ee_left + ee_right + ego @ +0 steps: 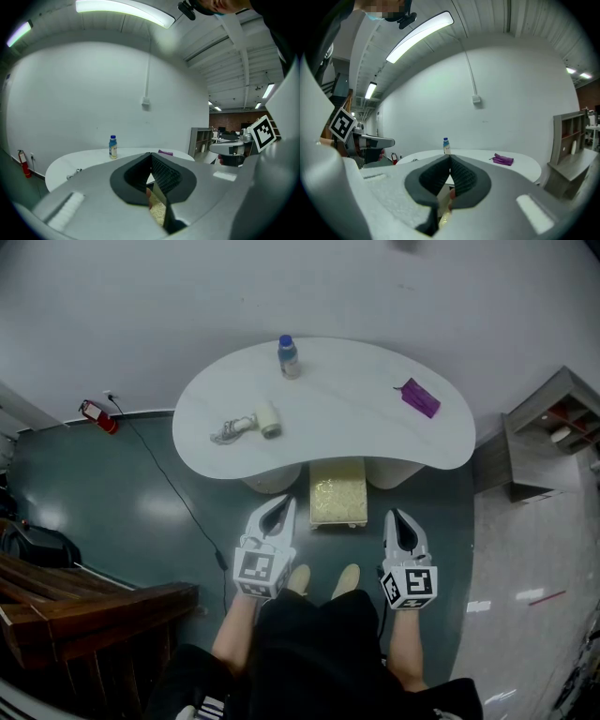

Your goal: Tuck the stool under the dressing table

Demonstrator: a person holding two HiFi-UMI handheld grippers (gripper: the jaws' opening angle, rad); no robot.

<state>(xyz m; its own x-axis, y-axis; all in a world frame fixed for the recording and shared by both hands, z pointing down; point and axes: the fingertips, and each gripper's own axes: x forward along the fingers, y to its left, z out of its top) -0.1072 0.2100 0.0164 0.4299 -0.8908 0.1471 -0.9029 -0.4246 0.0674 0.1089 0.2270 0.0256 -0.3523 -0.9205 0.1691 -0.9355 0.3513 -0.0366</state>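
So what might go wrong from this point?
The stool sits in a tight gap between the two bases of the table. Pushed crooked, it could bump one and tip the upright bottle. The left gripper and right gripper are shut and empty, so they might slip off the stool.

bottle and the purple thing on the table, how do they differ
The bottle stands upright, while the purple item lies flat. The bottle is pale with a blue cap; the purple item is one colour all over. The bottle sits near the far edge around the middle, the purple item toward the right end. Both rest on the white table, well apart from each other.
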